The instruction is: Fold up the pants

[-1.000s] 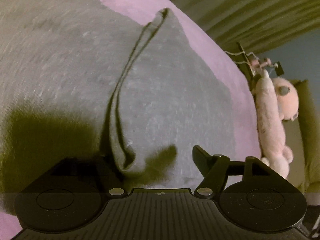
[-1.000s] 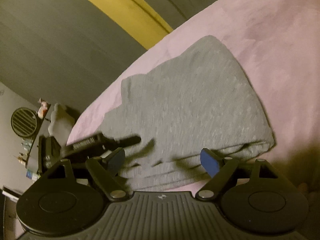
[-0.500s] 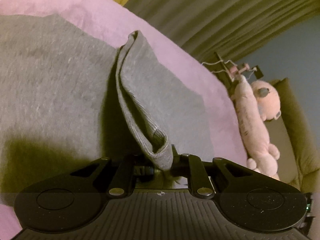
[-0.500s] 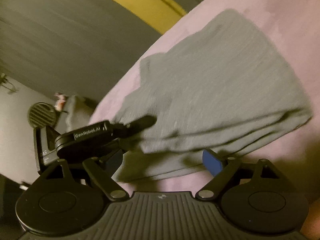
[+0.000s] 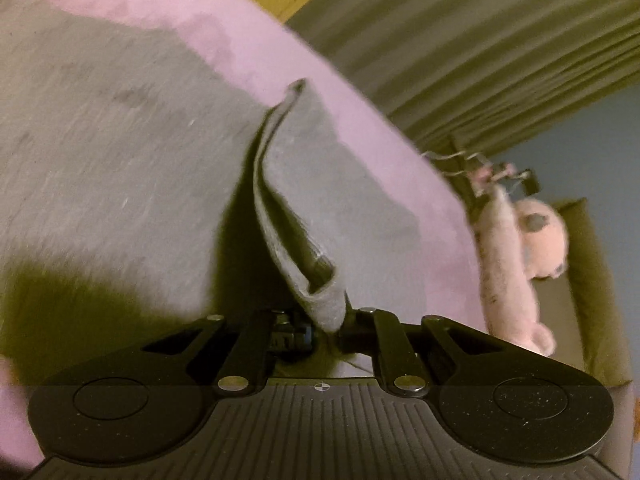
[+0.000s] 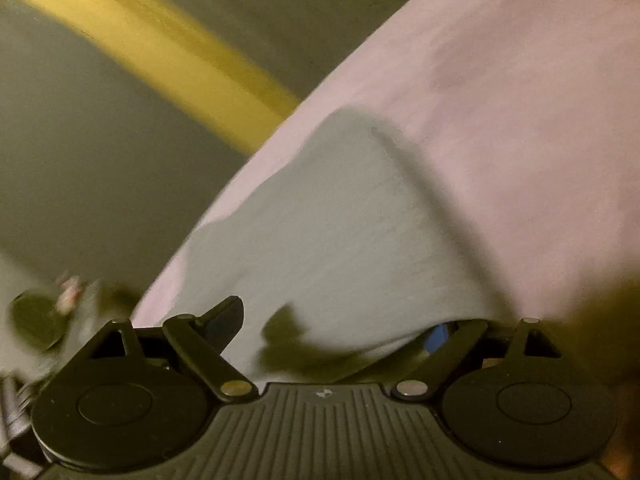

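Note:
Grey pants (image 5: 120, 152) lie part-folded on a pink bed cover (image 5: 160, 4). My left gripper (image 5: 326, 320) is shut on a ribbed edge of the pants (image 5: 320, 300) and holds it lifted, so a fold stands up from the flat cloth. In the right wrist view the pants (image 6: 340, 232) fill the middle. My right gripper (image 6: 336, 328) is open, its jaws wide apart at the near edge of the cloth. The cloth covers most of the blue right fingertip (image 6: 438, 338).
A pink plush toy (image 5: 520, 248) lies on an olive seat to the right of the bed. Olive curtains (image 5: 480, 40) hang behind. A yellow band (image 6: 160, 52) runs along the far wall. Small blurred objects (image 6: 60, 304) stand at the left.
My left gripper closed on the pants edge and lifted it. My right gripper moved in low to the near edge of the pants and stayed open; the right view is now blurred.

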Demonstrator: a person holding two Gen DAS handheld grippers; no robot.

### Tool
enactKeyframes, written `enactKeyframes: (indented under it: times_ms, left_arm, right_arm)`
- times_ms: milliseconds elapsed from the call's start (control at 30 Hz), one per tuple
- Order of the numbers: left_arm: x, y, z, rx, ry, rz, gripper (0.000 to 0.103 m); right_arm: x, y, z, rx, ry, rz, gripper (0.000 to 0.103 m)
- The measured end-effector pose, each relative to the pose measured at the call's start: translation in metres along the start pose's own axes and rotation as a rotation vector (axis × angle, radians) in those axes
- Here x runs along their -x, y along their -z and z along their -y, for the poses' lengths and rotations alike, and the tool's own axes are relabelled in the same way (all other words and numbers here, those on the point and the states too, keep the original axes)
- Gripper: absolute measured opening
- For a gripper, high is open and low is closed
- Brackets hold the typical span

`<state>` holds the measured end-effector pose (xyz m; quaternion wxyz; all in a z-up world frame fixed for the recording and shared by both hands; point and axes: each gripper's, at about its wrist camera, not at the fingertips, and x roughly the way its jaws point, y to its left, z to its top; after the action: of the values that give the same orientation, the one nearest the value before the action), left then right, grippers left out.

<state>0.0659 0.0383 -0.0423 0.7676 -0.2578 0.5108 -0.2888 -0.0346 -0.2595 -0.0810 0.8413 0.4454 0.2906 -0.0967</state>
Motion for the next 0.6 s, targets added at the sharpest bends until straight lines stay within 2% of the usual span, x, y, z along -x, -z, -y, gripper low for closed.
enactKeyframes:
  times_ms: [100,200,267,333,367,433,467,533,567,600]
  left_arm:
    - [0.002,0.004,0.003,-0.037,-0.076,0.014,0.012]
    - [0.014,0.007,0.001,-0.013,-0.107,0.049,0.012]
    - [0.013,0.013,-0.002,0.011,-0.163,0.036,0.013]
    - [0.001,0.017,-0.001,-0.018,-0.265,-0.019,0.013]
    - [-0.002,0.017,0.002,-0.039,-0.286,-0.022,0.016]
    - [0.004,0.013,0.008,-0.069,-0.297,0.016,0.020]
    - [0.009,0.011,0.011,-0.084,-0.317,0.053,0.027]
    - [0.022,0.003,0.021,-0.150,-0.392,0.178,0.046]
    - [0.024,-0.002,0.026,-0.195,-0.417,0.223,0.063]
    - [0.024,-0.008,0.031,-0.231,-0.419,0.245,0.068]
  right_arm:
    - [0.002,-0.001,0.014,-0.115,0.012,-0.006,0.083]
    - [0.007,0.000,-0.007,0.004,0.006,0.002,0.084]
    - [0.010,0.001,-0.013,0.062,0.005,0.010,0.084]
    - [-0.001,0.003,-0.011,0.095,0.073,-0.045,0.082]
    - [-0.007,0.005,-0.009,0.112,0.105,-0.077,0.082]
    - [-0.010,0.009,-0.014,0.180,0.132,-0.073,0.085]
    - [-0.011,0.009,-0.018,0.203,0.141,-0.076,0.087]
    - [-0.012,0.007,-0.020,0.238,0.148,-0.093,0.088]
    - [-0.012,0.007,-0.020,0.244,0.147,-0.095,0.088]
    - [-0.011,0.007,-0.018,0.242,0.139,-0.094,0.089]
